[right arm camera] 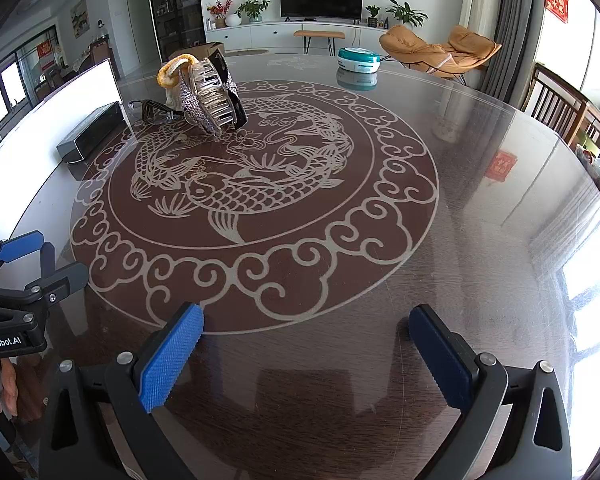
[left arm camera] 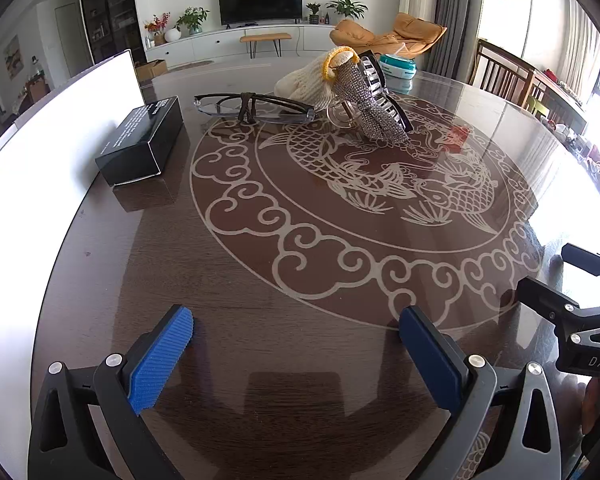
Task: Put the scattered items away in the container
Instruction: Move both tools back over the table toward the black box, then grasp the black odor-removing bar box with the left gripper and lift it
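Observation:
A rhinestone hair claw clip [left arm camera: 374,104] [right arm camera: 210,100] stands on the round table, leaning on a cream knitted piece with a yellow ring [left arm camera: 320,76] [right arm camera: 174,70]. Folded glasses [left arm camera: 252,110] [right arm camera: 152,112] lie left of it. A black box [left arm camera: 142,142] [right arm camera: 90,132] lies further left, next to a white container wall [left arm camera: 60,120] [right arm camera: 80,80]. My left gripper [left arm camera: 296,328] is open and empty over the near table. My right gripper [right arm camera: 306,328] is open and empty, also near the front edge.
The dark glass-topped table [left arm camera: 340,240] [right arm camera: 480,220] has a carp pattern. A teal wipes tub [left arm camera: 398,66] [right arm camera: 358,58] stands at the far side. Wooden chairs [left arm camera: 504,72] [right arm camera: 556,108] stand at the right. Each gripper shows in the other's view [left arm camera: 580,312] [right arm camera: 20,280].

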Demonstrator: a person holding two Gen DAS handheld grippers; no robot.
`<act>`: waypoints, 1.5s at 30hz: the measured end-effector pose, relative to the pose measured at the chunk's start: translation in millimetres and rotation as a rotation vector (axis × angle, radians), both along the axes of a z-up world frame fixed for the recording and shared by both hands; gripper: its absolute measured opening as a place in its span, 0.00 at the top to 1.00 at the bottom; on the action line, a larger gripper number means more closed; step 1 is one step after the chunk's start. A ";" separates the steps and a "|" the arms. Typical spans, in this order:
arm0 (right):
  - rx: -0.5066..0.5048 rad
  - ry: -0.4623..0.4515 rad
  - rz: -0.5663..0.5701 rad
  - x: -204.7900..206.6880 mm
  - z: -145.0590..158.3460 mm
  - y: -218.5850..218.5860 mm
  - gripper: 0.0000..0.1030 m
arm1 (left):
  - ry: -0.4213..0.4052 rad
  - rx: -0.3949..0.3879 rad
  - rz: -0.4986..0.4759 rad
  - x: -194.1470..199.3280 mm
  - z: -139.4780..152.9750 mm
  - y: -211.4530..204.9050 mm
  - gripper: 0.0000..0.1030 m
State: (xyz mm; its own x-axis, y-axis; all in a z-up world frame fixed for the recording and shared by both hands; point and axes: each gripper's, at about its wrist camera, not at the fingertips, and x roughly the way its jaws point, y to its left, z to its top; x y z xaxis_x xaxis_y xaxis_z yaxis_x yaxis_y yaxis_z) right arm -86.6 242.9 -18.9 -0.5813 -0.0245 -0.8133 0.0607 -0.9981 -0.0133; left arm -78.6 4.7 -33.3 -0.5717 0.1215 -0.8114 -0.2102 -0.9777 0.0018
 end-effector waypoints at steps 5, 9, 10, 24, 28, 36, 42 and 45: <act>0.000 0.000 0.000 -0.1 -0.1 -0.1 0.00 | -0.001 -0.003 -0.007 7.0 0.4 -7.7 0.00; 0.000 0.000 0.000 -0.1 -0.1 0.0 0.00 | -0.015 -0.006 0.025 2.0 -0.2 -21.6 0.00; 0.000 0.000 0.000 -0.1 -0.1 0.1 0.00 | -0.019 -0.006 0.050 -1.5 0.1 -27.4 0.00; -0.001 0.000 0.000 0.1 -0.2 0.3 0.00 | -0.020 -0.006 0.186 -75.0 0.4 -71.8 0.00; -0.001 0.000 0.000 0.1 -0.5 0.3 0.00 | -0.020 -0.005 0.216 -97.2 0.2 -79.0 0.00; -0.002 0.000 0.000 0.0 -0.6 0.2 0.00 | -0.018 -0.006 0.234 -129.7 0.2 -84.8 0.00; -0.002 0.000 0.000 0.0 -0.7 0.1 0.00 | -0.017 -0.006 0.232 -147.8 0.9 -83.4 0.00; -0.001 0.000 0.000 0.0 -0.8 0.0 0.00 | -0.017 -0.007 0.231 -160.2 0.9 -82.0 0.00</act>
